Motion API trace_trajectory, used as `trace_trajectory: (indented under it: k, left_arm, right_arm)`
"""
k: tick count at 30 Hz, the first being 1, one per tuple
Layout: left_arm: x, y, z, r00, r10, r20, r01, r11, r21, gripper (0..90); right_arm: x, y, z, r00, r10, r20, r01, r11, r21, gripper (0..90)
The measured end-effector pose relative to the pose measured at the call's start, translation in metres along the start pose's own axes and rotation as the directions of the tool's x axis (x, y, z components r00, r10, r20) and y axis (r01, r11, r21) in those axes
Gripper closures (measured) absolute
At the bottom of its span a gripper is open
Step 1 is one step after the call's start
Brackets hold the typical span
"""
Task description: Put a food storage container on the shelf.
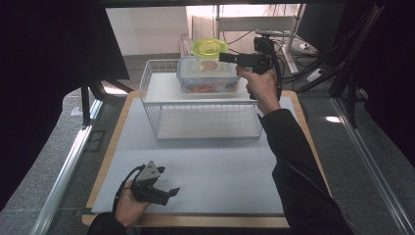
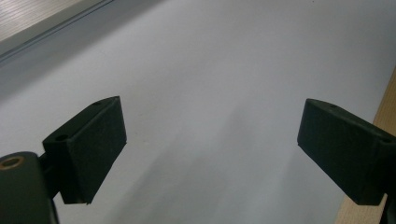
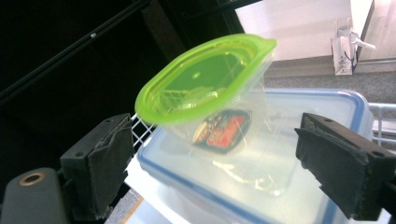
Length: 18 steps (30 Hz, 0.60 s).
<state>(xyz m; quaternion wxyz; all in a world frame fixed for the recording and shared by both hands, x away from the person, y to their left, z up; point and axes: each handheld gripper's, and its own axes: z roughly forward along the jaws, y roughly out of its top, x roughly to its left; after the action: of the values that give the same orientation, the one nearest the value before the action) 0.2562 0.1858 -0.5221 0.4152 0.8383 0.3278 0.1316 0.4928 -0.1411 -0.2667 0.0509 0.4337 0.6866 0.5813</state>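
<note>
Right gripper (image 1: 226, 57) stood with jaws apart beside the green-lidded tub (image 1: 209, 54) resting on the blue-rimmed box (image 1: 208, 78) in the wire rack (image 1: 151, 78); backing straight off, I reckoned, would avoid tipping it.

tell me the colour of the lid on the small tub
Bright yellow-green; the lid shows best in the right gripper view, on the clear small tub.

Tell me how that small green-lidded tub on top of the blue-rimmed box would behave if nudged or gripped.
The green-lidded tub looks like thin clear plastic holding one small packet, so it is probably light and would slide easily on the smooth lid of the blue-rimmed box. It is tall for its base and perched high on the wire rack, so a sideways nudge may tip it. Hard squeezing would likely flex its walls.
</note>
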Motion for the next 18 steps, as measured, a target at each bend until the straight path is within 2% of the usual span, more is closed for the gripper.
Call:
trace_trajectory:
  k: [4,18]
  left_arm:
    - [0.000,0.000,0.000,1.0000,0.001,0.000,-0.001,1.0000,-0.002,7.7]
    - [-0.001,0.000,0.000,1.0000,0.007,0.004,-0.007,1.0000,-0.006,7.2]
  right_arm:
    - [0.000,-0.007,-0.009,0.9994,-0.035,0.002,0.035,0.9993,0.008,10.2]
    - [0.001,-0.034,-0.037,0.9943,-0.106,0.002,0.106,0.9941,0.021,8.9]
